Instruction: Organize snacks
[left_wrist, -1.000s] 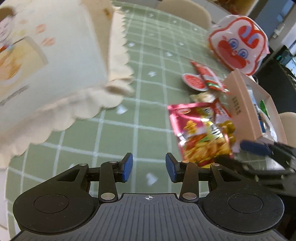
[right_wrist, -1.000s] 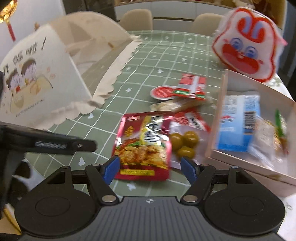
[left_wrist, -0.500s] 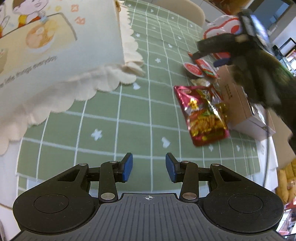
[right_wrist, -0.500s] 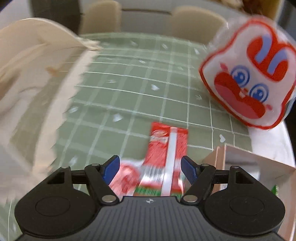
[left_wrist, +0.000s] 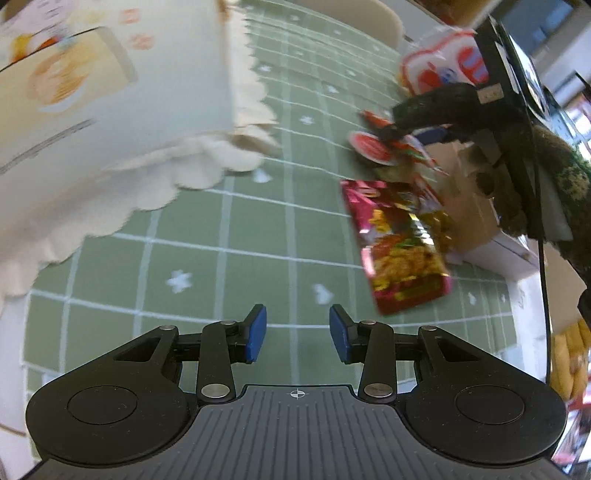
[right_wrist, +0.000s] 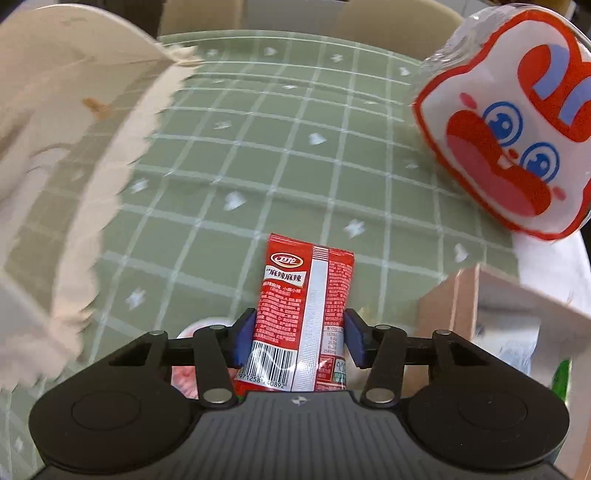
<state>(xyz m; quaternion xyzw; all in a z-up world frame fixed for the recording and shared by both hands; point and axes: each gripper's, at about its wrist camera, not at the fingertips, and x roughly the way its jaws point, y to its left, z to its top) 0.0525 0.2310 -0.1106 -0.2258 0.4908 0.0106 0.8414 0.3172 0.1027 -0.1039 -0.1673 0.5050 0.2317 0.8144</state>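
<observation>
My right gripper (right_wrist: 299, 338) is shut on a red snack packet (right_wrist: 306, 295) with a white stripe and a barcode, its blue pads pressing both long edges. In the left wrist view the right gripper (left_wrist: 424, 134) sits over the far snacks beside a round red-lidded cup (left_wrist: 369, 146). A shiny red and yellow snack bag (left_wrist: 399, 243) lies flat on the green checked tablecloth (left_wrist: 258, 221). My left gripper (left_wrist: 297, 334) is open and empty, low over the cloth near the front edge.
A cream paper bag (left_wrist: 92, 110) with scalloped edge lies at the left, also in the right wrist view (right_wrist: 55, 147). A cardboard box (right_wrist: 498, 317) holding snacks stands at the right. A rabbit-face bag (right_wrist: 509, 140) sits at the far right.
My right gripper closed on the red packet, which was between open jaws half a second ago. The left gripper stayed open and shifted slightly toward the paper bag.
</observation>
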